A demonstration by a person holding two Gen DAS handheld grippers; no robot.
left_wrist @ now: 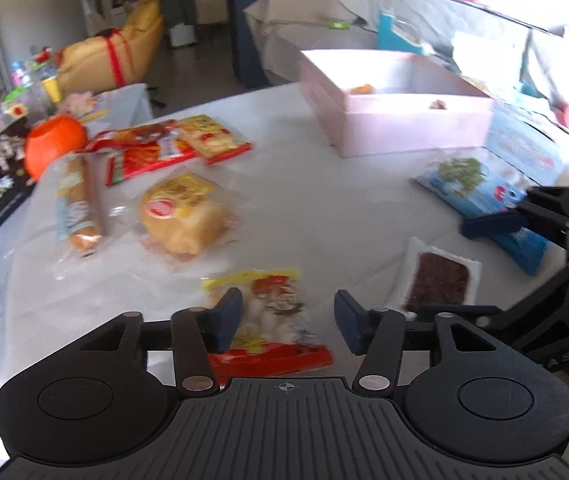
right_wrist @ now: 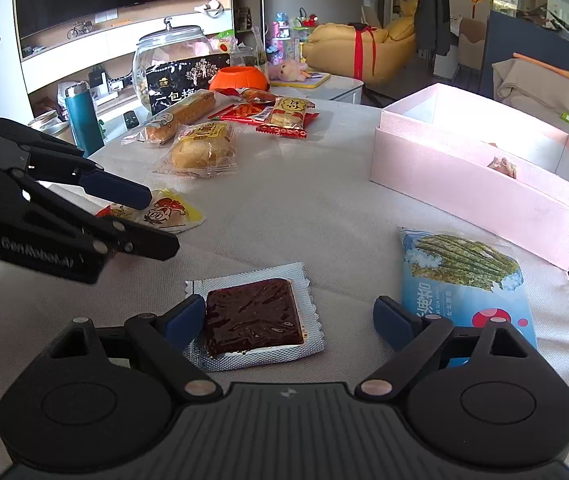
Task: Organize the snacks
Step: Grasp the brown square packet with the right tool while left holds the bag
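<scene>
Evidently each gripper lines up its own snack: the left gripper [left_wrist: 287, 322] hangs with released jaws over the yellow-and-red cartoon packet [left_wrist: 272, 316], the right gripper [right_wrist: 289, 322] spreads wide around the dark, glossy slab in its crimped silver wrapper [right_wrist: 254, 318], both flat on the table [right_wrist: 324, 208], short of the pink box [right_wrist: 480, 184]

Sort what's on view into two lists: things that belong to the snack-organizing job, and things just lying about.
Job:
pink box
dark jerky pack
blue seaweed pack
yellow cartoon pack
bread bun
left gripper
right gripper

Lying about:
glass jar
teal bottle
orange bowl
</scene>
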